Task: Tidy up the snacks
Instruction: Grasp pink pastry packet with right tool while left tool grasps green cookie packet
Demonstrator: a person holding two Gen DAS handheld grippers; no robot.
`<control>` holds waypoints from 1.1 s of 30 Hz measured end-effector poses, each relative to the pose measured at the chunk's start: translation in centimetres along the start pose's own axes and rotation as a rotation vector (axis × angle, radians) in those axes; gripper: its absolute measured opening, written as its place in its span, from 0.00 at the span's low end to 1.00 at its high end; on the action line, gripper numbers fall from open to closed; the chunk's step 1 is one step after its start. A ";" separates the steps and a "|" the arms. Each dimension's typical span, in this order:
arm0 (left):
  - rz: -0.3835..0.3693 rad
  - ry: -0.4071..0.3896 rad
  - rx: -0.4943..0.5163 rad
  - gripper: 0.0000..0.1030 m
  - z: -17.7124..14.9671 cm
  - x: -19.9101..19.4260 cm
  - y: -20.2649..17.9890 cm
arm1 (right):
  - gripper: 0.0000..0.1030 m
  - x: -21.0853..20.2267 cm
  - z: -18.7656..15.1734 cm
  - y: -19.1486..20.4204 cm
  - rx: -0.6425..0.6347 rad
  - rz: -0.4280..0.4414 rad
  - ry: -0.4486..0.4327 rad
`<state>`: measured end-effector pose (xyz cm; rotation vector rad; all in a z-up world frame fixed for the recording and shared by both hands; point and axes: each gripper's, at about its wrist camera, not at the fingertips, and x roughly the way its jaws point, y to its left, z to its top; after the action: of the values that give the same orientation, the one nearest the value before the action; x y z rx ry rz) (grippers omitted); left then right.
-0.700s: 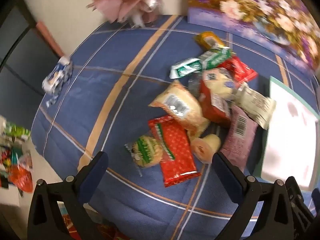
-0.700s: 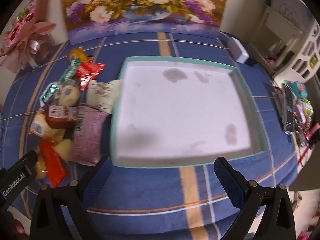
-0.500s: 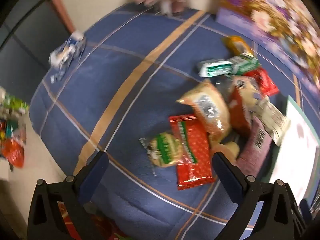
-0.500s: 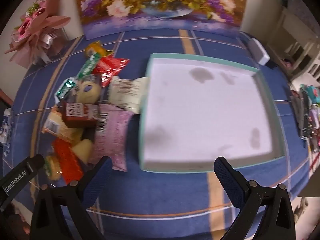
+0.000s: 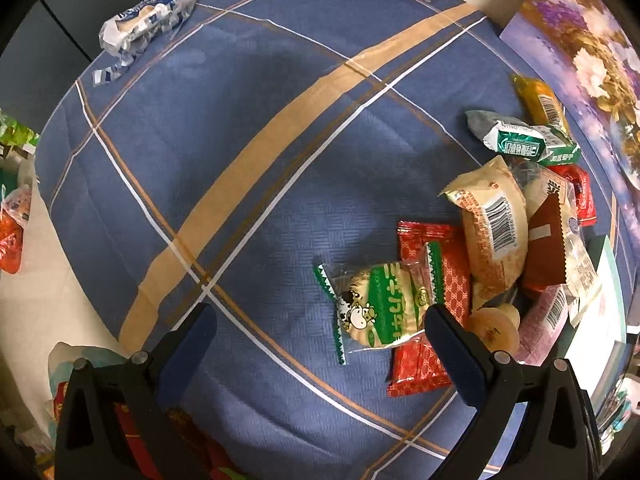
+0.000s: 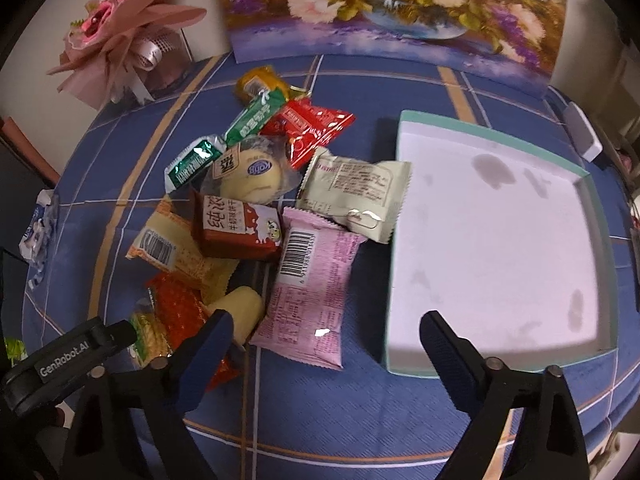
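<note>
A pile of wrapped snacks lies on the blue plaid cloth. In the left wrist view a green cow-print biscuit packet (image 5: 376, 308) lies over a red packet (image 5: 436, 280), next to a beige packet (image 5: 492, 232). My left gripper (image 5: 320, 324) is open and empty just short of the biscuit. In the right wrist view a pink packet (image 6: 310, 292), a brown milk carton (image 6: 236, 228) and a cream packet (image 6: 358, 194) lie left of an empty teal-rimmed white tray (image 6: 400, 128). My right gripper (image 6: 324, 332) is open and empty above the pink packet's near end.
A flower painting (image 6: 392, 12) and a pink bouquet (image 6: 120, 44) stand at the table's back. A blue-white wrapper (image 5: 148, 20) lies at the far left corner. More packets (image 5: 12, 232) sit off the table's left edge. A white block (image 6: 584, 136) lies behind the tray.
Both views have swung left. The left gripper has moved closer to the biscuit packet, and the right gripper has shifted from the tray toward the snack pile. Both stay open.
</note>
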<state>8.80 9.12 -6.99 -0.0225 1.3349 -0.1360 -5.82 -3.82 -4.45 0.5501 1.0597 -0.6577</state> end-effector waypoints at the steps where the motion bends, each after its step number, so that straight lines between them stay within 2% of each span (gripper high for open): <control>1: 0.014 0.028 0.002 1.00 -0.3 0.3 -0.1 | 0.86 0.4 0.1 0.1 0.000 0.004 0.009; 4: -0.025 0.062 0.017 1.00 -0.2 1.3 -0.4 | 0.81 1.2 0.4 0.2 0.002 0.009 0.028; 15: -0.055 0.160 0.037 0.98 0.0 4.9 -1.0 | 0.69 3.9 0.9 0.4 -0.019 0.008 0.080; 18: -0.060 0.187 0.026 0.90 0.1 6.1 -1.6 | 0.67 4.8 0.9 0.3 -0.016 0.004 0.099; 20: -0.057 0.190 0.024 0.78 0.1 7.2 -1.1 | 0.66 5.0 1.0 0.5 -0.022 0.003 0.094; 23: -0.063 0.192 0.016 0.74 0.3 8.2 -0.9 | 0.62 5.4 1.0 0.8 -0.040 -0.010 0.094; 26: -0.063 0.176 0.021 0.68 0.3 8.4 -0.8 | 0.53 6.9 0.6 0.8 -0.023 0.001 0.140; 30: -0.050 0.160 0.031 0.66 -0.8 9.4 -2.8 | 0.49 7.2 0.6 0.8 -0.023 -0.010 0.128; 33: -0.053 0.172 0.030 0.64 -1.4 7.8 -1.6 | 0.45 7.2 0.6 0.6 -0.017 -0.009 0.125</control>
<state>9.06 6.73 -14.69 -0.0215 1.5045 -0.2070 -2.61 -5.45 -10.76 0.5778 1.1848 -0.6274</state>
